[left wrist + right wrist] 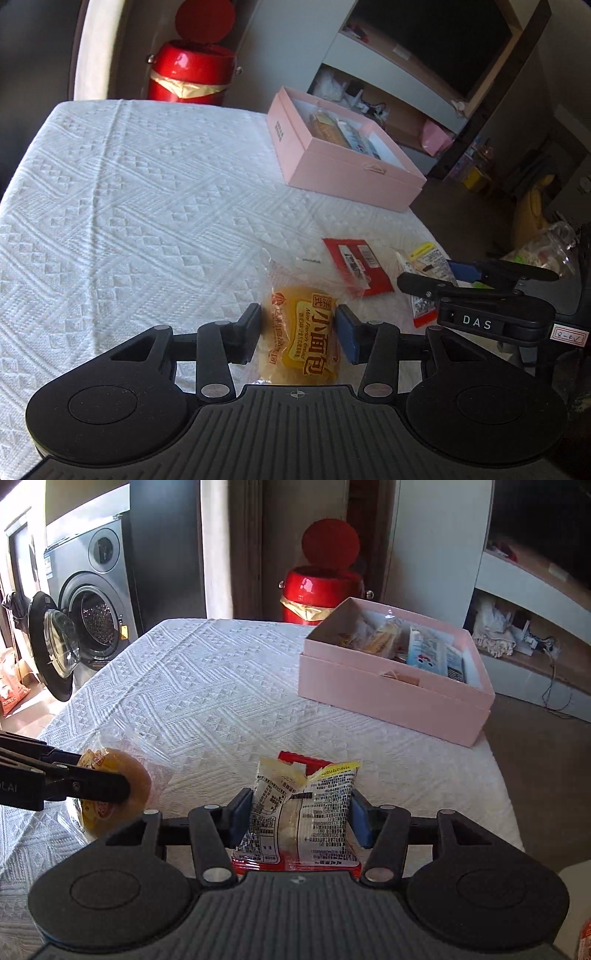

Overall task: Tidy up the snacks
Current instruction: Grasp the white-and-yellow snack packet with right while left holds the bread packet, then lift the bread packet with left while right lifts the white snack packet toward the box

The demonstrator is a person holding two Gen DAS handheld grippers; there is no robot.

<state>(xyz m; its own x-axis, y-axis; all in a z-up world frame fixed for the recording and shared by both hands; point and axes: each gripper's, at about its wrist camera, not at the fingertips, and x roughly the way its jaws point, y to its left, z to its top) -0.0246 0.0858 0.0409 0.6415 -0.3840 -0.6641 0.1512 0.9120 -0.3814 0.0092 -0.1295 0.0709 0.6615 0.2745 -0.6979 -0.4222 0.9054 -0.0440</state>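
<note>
Clear-wrapped yellow bread [301, 343] is clamped between the pads of the left gripper [299, 334], its lower end hidden by the gripper body, low over the white tablecloth [147, 206]. A white printed snack packet [301, 805] is pinched by the right gripper [301, 818], largely covering a red packet [303, 758] behind; the pink box [391, 694] is seen beyond, its contents hard to make out.

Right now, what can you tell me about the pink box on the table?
The pink box looks like stiff cardboard, rectangular, with its lid off and a small label on the front wall. It sits flat near the far right edge of the white tablecloth. Several wrapped snacks already lie inside. Neither gripper touches it.
</note>
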